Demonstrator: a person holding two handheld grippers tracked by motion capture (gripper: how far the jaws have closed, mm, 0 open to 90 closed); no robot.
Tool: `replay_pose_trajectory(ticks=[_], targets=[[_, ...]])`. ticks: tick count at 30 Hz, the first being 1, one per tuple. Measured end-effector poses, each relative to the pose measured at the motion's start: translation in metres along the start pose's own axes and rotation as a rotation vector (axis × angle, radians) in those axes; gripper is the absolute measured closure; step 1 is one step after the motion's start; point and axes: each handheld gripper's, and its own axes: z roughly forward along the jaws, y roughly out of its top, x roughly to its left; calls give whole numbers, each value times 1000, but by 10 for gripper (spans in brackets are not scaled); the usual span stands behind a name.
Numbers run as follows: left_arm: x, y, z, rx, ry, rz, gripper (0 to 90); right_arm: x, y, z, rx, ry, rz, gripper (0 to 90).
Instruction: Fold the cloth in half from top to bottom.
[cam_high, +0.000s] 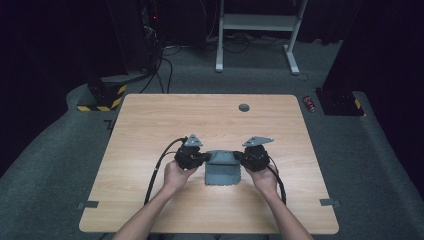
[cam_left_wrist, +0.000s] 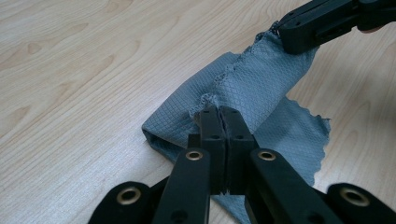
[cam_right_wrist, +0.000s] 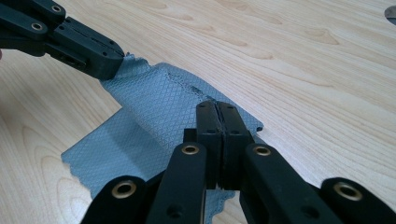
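A grey cloth (cam_high: 223, 171) with a diamond weave and pinked edges lies at the middle of the wooden table (cam_high: 150, 125). Its far edge is raised and stretched between my two grippers, and the rest drapes down onto the wood. My left gripper (cam_high: 207, 157) is shut on the left end of that edge, its jaws pinching the cloth (cam_left_wrist: 261, 79) at the hem. My right gripper (cam_high: 238, 157) is shut on the right end, clamping the cloth (cam_right_wrist: 154, 107). The right gripper (cam_left_wrist: 292, 35) shows at the top right of the left gripper view, and the left gripper (cam_right_wrist: 109, 63) at the top left of the right gripper view.
A round cable hole (cam_high: 244, 107) sits near the table's far edge. Tape strips (cam_high: 89, 204) (cam_high: 330, 202) mark the front corners. Beyond the table are a white desk frame (cam_high: 257, 22), a yellow-black striped base (cam_high: 102, 98) and a red can (cam_high: 310, 103) on the carpet.
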Motion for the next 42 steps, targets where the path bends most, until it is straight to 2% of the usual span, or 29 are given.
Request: replay_pose_trajectory(ticks=[10,18,23,27,42], targets=[[-5,-3,-4,-15,3,13,889,2,-6,-1,-4,5,-4,891],[-9,-9,-3,-10,-4,12,889,5,-11,-2,1,3,-16,891],[-11,-10,-3,-9,0,22,889,6,-16,-3,-3,8,-6,890],[-13,-14,-1,-12,-3,11,888,7,-19,-2,-1,10,-10,890],[-16,-26,2,5,-3,10,884,12,-31,4,21,15,-12,886]])
